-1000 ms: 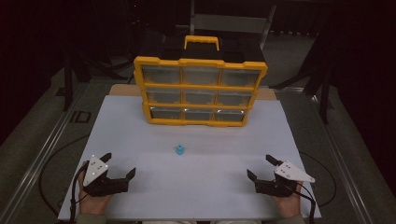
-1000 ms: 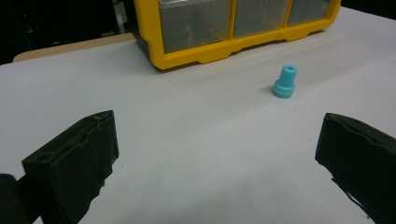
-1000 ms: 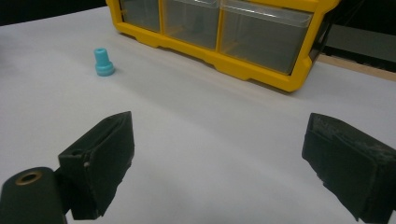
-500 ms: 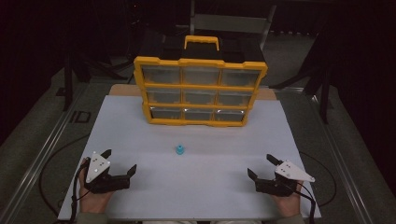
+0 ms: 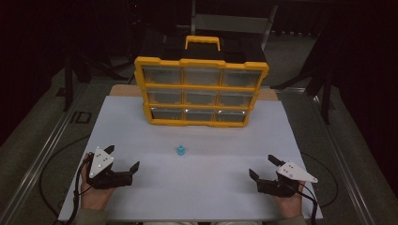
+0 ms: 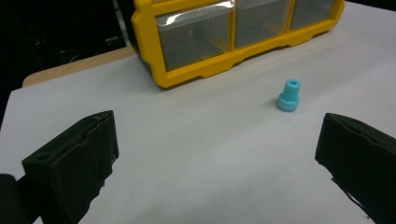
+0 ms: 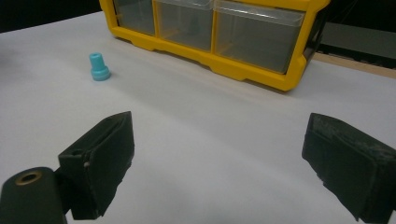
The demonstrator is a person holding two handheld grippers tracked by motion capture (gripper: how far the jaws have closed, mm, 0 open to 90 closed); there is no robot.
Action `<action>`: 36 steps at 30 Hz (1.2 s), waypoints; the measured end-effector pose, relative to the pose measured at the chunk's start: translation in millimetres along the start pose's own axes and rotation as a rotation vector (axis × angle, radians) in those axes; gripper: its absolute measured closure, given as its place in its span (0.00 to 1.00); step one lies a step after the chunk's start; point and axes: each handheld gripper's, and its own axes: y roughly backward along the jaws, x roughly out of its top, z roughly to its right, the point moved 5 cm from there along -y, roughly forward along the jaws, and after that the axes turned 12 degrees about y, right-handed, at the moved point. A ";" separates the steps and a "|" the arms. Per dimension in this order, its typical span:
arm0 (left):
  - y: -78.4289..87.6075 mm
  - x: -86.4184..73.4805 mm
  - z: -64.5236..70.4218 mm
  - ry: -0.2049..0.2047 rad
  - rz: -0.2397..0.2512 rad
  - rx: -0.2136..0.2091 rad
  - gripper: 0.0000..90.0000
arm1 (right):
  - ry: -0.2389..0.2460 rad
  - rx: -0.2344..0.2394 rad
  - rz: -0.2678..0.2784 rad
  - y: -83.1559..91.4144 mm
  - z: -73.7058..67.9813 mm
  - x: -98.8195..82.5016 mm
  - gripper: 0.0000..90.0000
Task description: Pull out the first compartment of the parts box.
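A small light-blue plastic plug stands upright on the white table top, in front of a yellow organiser case with clear drawers. My left gripper rests near the front left, open and holding nothing; the left gripper view has the plug ahead and right of centre, between widely spread jaws. My right gripper rests near the front right, open too. In the right gripper view the plug is far off at upper left and the case lies ahead.
The case has a yellow carry handle on top and three rows of shut drawers. The white board ends at a wooden strip behind the case. Dark floor and black stands surround the table.
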 end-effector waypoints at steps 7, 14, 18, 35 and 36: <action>-8.5 8.1 6.6 -0.030 -0.015 -0.020 0.00 | 0.003 0.005 -0.004 -0.4 -1.4 0.0 0.10; -17.0 13.8 10.7 -0.046 -0.029 -0.047 0.00 | -0.004 -0.002 -0.003 0.3 1.8 -0.3 0.10; -21.7 14.8 11.0 -0.051 -0.038 -0.051 0.00 | -0.004 -0.004 -0.003 0.4 3.2 -0.7 0.10; -35.2 28.5 7.3 -0.064 -0.022 -0.044 0.00 | 0.024 0.013 -0.009 -0.5 2.5 -0.8 0.10; -35.8 29.5 7.4 -0.069 -0.022 -0.042 0.00 | 0.024 0.014 -0.007 -0.5 2.6 -0.8 0.10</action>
